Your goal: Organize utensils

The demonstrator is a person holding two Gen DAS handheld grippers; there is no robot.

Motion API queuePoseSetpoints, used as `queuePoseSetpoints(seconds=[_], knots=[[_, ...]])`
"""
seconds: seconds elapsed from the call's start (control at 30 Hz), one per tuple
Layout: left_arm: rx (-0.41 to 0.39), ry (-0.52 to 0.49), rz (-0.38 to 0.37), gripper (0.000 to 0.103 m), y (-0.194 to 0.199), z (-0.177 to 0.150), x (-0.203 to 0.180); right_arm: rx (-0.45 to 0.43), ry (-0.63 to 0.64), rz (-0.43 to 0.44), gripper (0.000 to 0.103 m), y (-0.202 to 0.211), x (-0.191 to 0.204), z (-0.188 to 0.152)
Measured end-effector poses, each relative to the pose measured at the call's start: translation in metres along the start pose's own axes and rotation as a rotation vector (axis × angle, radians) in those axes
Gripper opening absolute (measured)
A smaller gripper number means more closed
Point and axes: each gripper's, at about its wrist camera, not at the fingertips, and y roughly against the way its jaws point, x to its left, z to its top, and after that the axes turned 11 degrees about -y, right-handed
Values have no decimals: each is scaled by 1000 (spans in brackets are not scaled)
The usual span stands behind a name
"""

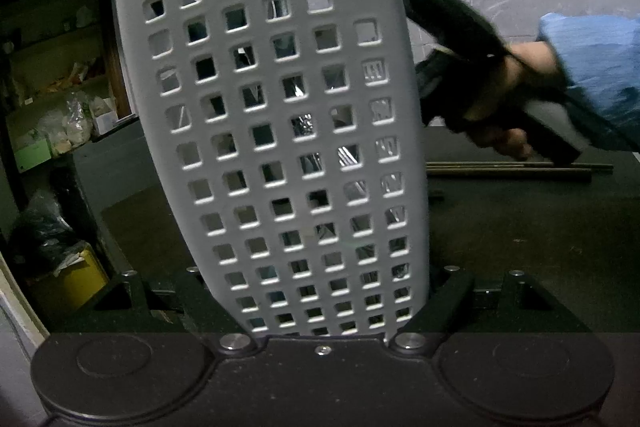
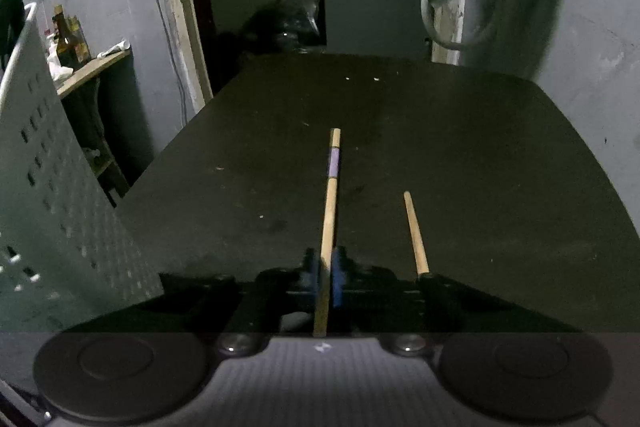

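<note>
Step in hand, as judged: loading loose utensils into the white perforated utensil holder, which stands tilted on the dark table, clasped at its base by the left gripper, jaws spread only to the holder's width. Right gripper, just right of the holder: jaws nearly closed on one banded wooden chopstick, a second chopstick lying on the table beside it. Next move likely calls for lifting the gripped chopstick clear, carrying it over the holder's rim and dropping it in end-first.

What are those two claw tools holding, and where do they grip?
The left gripper clamps the white perforated holder near its base; the right gripper pinches a chopstick toward its near end.
</note>
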Motion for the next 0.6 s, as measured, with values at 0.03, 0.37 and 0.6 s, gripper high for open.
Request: queuePoseSetpoints(seconds=[0.03, 0.37, 0.6], knots=[[0, 0, 0, 82, 0, 0, 0, 7, -4, 3, 6, 4, -1, -3], [-4, -7, 6, 81, 2, -1, -4, 25, -28, -79, 6, 90, 4, -87], [-1, -14, 14, 81, 1, -1, -7, -19, -15, -131, 8, 119, 13, -118]])
